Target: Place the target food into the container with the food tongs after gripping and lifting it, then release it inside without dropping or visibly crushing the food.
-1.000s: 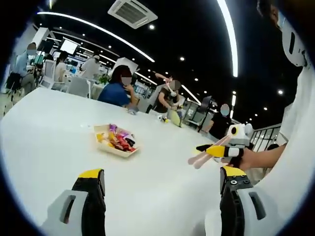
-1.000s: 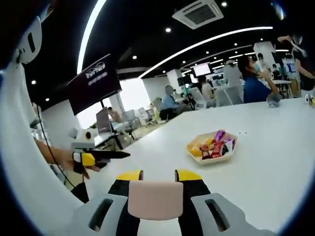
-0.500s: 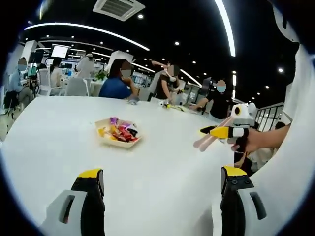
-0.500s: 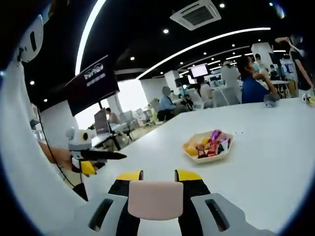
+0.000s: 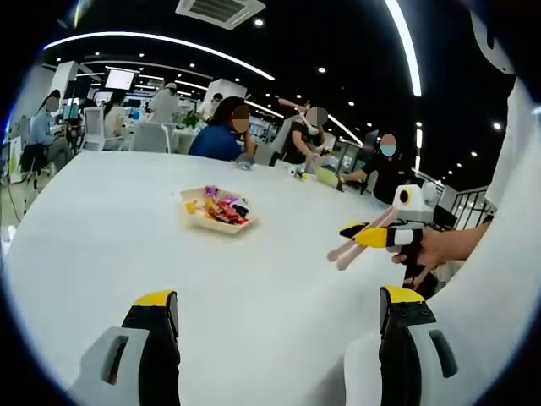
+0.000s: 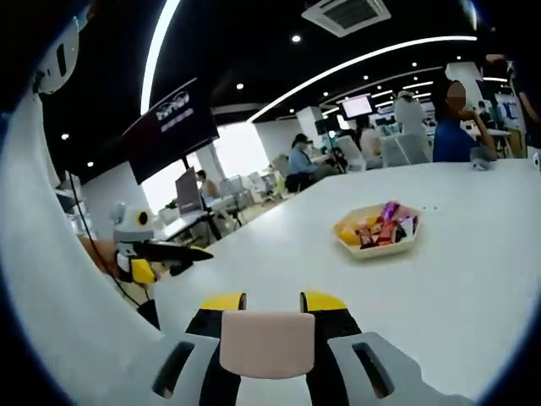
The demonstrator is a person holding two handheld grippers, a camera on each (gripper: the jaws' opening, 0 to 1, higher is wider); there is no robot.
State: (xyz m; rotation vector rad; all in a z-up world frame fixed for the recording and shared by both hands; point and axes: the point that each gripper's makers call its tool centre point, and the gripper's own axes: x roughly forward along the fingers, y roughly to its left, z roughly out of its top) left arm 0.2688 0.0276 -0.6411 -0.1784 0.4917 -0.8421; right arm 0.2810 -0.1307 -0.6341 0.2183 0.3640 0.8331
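Both grippers up over the white table (image 5: 101, 254) – food tray still far off.

Left gripper view: left gripper (image 5: 279, 309) w/ jaws spread wide, nothing between them. Right gripper view: right gripper (image 6: 268, 303) w/ jaws drawn in onto the pale pink tongs' handle end (image 6: 266, 342). In left gripper view the right gripper comes in from the right, held in a hand (image 5: 431, 252), the pink tongs' two arms sticking out twd the table, tips slightly apart, carrying nothing. Further out – shallow cream tray (image 5: 218, 210) of wrapped snacks (image 6: 380, 231), mixed red/yellow/purple, sitting on the table well apart from both grippers. Beyond the table, seated people (image 5: 224, 135) at its far edge; ceiling light strips (image 6: 355, 68) overhead.
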